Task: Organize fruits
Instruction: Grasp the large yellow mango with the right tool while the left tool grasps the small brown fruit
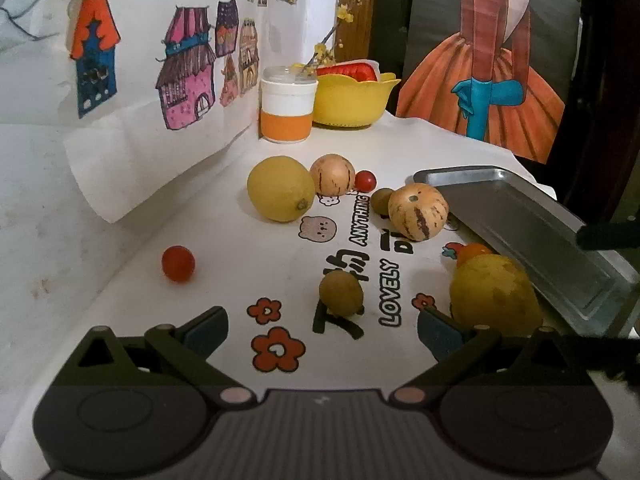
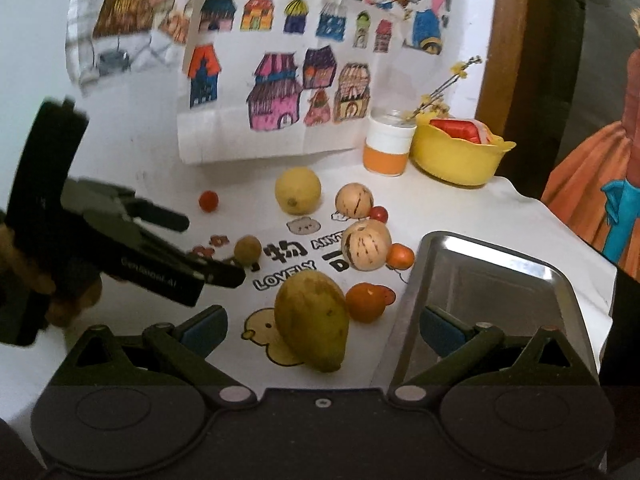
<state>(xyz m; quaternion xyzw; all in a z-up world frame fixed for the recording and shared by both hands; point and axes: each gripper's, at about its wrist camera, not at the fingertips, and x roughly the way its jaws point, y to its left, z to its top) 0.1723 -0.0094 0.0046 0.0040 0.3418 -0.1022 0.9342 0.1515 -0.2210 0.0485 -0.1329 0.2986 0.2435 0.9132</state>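
My left claw (image 1: pixel 322 330) hangs low over the counter (image 1: pixel 120 248) with its fingers spread wide and nothing between them; from the right wrist view it shows as a dark body at the left edge, pointing toward the fruit. Farthest left on the printed white cloth lies a red cherry tomato (image 1: pixel 178 263), alone and well apart from the rest. Next comes a small olive-brown round fruit (image 1: pixel 341 293), sitting just ahead of my left claw, roughly on its centre line. Behind it, toward the wall, rests a round yellow lemon (image 1: pixel 281 188), with a striped pale melon (image 1: pixel 332 173) just beside it and a second cherry tomato (image 1: pixel 365 181) close to that melon. A bigger striped melon (image 1: pixel 418 211) lies nearer the middle, with another small brownish fruit (image 1: pixel 382 200) touching or nearly touching its left side. A yellow-green mango (image 2: pixel 312 322) lies close before my right claw (image 2: pixel 322 330), whose fingers are also wide apart and hold nothing. Two small oranges (image 2: pixel 366 302) sit between the mango and the steel tray (image 2: pixel 560 300), which holds no fruit and takes up the right side. At the back stand an orange-and-white cup (image 1: pixel 287 105) and a yellow bowl (image 1: pixel 352 102).
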